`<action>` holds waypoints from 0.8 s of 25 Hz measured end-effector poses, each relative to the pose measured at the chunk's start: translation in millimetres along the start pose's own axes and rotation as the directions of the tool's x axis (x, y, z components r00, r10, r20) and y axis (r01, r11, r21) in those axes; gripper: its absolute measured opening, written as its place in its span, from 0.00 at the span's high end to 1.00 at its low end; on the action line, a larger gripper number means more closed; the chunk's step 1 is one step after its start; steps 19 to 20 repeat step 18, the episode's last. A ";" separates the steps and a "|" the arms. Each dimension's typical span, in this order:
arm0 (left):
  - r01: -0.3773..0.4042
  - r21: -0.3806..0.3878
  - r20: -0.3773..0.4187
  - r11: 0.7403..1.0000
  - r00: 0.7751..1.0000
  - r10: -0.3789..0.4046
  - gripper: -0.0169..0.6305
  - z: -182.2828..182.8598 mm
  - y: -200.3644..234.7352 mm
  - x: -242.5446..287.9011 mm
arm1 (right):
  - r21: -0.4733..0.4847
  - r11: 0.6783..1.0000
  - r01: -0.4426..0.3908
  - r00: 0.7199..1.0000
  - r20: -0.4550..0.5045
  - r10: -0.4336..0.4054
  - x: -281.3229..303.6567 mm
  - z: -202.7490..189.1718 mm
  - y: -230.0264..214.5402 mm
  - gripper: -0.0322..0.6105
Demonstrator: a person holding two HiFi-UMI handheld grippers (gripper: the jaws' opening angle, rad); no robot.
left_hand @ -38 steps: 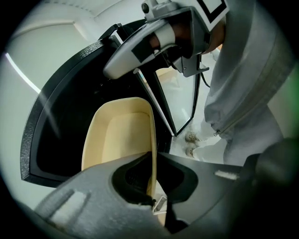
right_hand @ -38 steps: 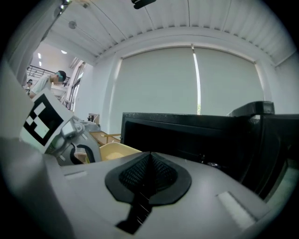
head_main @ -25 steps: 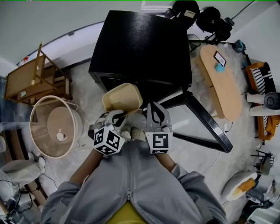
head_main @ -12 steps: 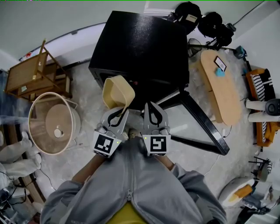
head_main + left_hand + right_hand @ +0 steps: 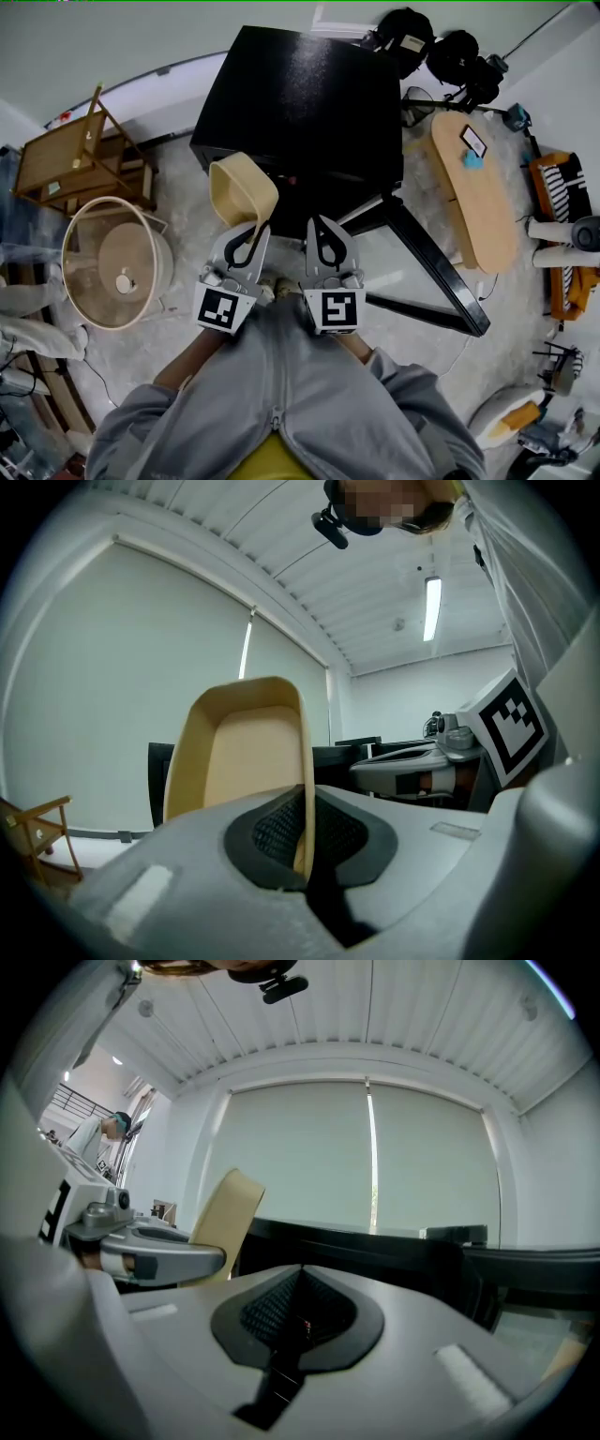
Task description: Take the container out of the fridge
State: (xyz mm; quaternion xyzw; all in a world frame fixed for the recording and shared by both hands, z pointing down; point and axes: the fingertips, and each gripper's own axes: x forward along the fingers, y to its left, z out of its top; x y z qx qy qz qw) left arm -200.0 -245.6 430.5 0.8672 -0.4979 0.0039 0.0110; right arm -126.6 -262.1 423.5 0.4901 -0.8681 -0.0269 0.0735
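The cream plastic container [image 5: 242,190] is out in front of the black fridge [image 5: 300,103], tipped up on its edge. My left gripper [image 5: 251,228] is shut on its near rim; in the left gripper view the thin wall of the container [image 5: 246,761] runs straight into the closed jaws of my left gripper [image 5: 302,853]. My right gripper [image 5: 323,228] hangs just to the right of it, shut and empty. In the right gripper view my right gripper [image 5: 300,1283] holds nothing, and the container [image 5: 225,1218] shows at the left, above the left gripper [image 5: 141,1246].
The fridge's door [image 5: 431,272] stands open to the right of my grippers. A round cream basket [image 5: 112,267] and a wooden rack [image 5: 80,164] are at the left. An oval wooden table [image 5: 478,178] stands at the right. The floor is pale carpet.
My left gripper has risen and rolled, and the container in it has turned from nearly flat to standing on edge. The right gripper has risen slightly beside it.
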 end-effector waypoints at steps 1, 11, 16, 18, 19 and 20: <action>-0.003 -0.002 0.002 1.000 1.000 0.003 0.96 1.1 1.7 1.0 | 0.003 1.000 0.007 1.000 0.001 -0.007 -0.1 1.6 -1.1 0.95; -0.007 -0.010 0.013 1.000 1.000 0.007 0.96 2.9 3.7 6.9 | 0.004 1.000 0.019 1.000 0.003 -0.019 -2.4 0.8 -8.5 0.95; 0.002 -0.012 0.006 1.000 1.000 -0.001 0.96 -1.8 1.5 7.7 | 0.001 1.000 0.012 1.000 -0.005 -0.012 -1.4 -4.0 -8.6 0.95; 0.005 -0.012 0.002 1.000 1.000 -0.005 0.96 -3.4 1.4 8.7 | 0.007 1.000 0.011 1.000 -0.007 -0.011 0.0 -5.4 -9.3 0.95; 0.005 -0.012 0.002 1.000 1.000 -0.005 0.96 -3.4 1.4 8.7 | 0.007 1.000 0.011 1.000 -0.007 -0.011 0.0 -5.4 -9.3 0.95; 0.005 -0.012 0.002 1.000 1.000 -0.005 0.96 -3.4 1.4 8.7 | 0.007 1.000 0.011 1.000 -0.007 -0.011 0.0 -5.4 -9.3 0.95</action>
